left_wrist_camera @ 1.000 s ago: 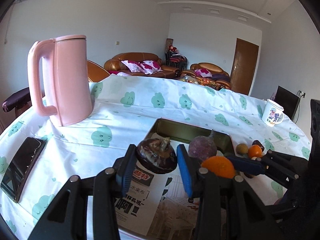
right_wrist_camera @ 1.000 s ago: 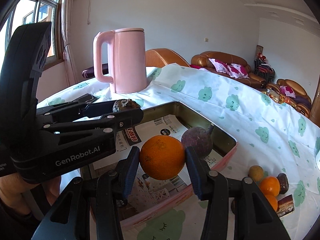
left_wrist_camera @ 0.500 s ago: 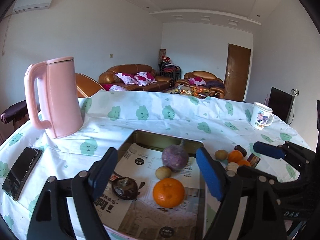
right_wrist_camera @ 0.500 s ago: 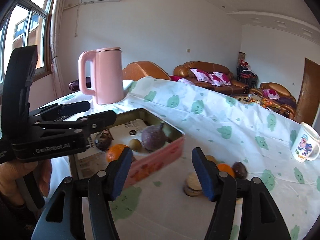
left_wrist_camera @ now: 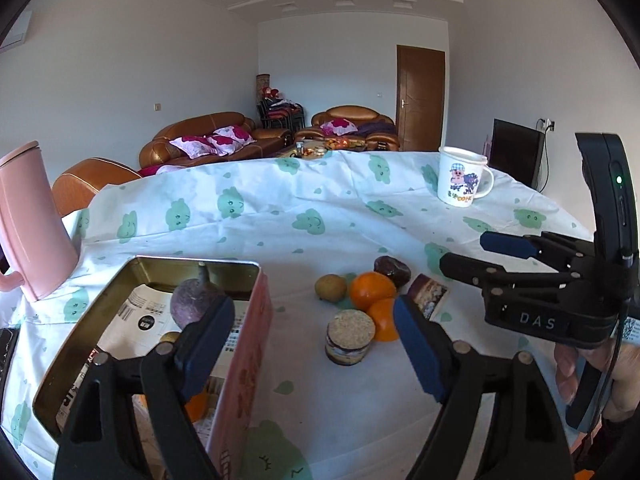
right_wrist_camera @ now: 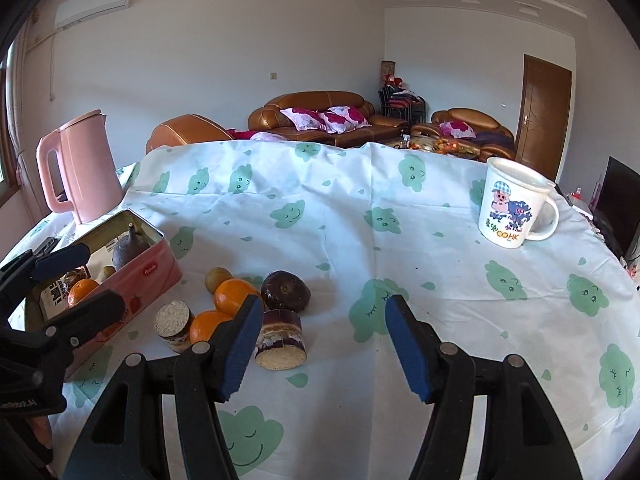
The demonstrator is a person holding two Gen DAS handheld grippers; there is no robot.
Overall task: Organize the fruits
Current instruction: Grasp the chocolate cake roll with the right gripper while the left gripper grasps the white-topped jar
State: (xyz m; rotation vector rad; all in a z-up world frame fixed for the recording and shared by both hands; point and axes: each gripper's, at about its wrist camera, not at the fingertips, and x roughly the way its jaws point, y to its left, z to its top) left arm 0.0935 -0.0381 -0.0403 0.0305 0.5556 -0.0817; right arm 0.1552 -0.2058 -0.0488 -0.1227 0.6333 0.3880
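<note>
A pink tin box (left_wrist_camera: 244, 360) (right_wrist_camera: 148, 276) lined with newspaper holds a purple fruit (left_wrist_camera: 192, 300), an orange (right_wrist_camera: 82, 290) and a small brown fruit (right_wrist_camera: 107, 271). Loose on the tablecloth lie two oranges (left_wrist_camera: 372, 290) (right_wrist_camera: 234, 296), a small brown fruit (left_wrist_camera: 330, 287), a dark round fruit (right_wrist_camera: 286, 291) and two cut sugarcane pieces (left_wrist_camera: 351, 336) (right_wrist_camera: 282, 340). My left gripper (left_wrist_camera: 316, 340) is open and empty, above the box's right wall and the loose pile. My right gripper (right_wrist_camera: 320, 344) is open and empty, just right of the pile.
A pink kettle (right_wrist_camera: 80, 172) stands at the far left behind the box. A white cartoon mug (right_wrist_camera: 514, 204) stands at the far right. A dark phone edge (left_wrist_camera: 6, 356) lies left of the box. The table carries a white cloth with green prints.
Both grippers let go of their fruits into the box, opened, and swung right. They now face the loose pile on the cloth.
</note>
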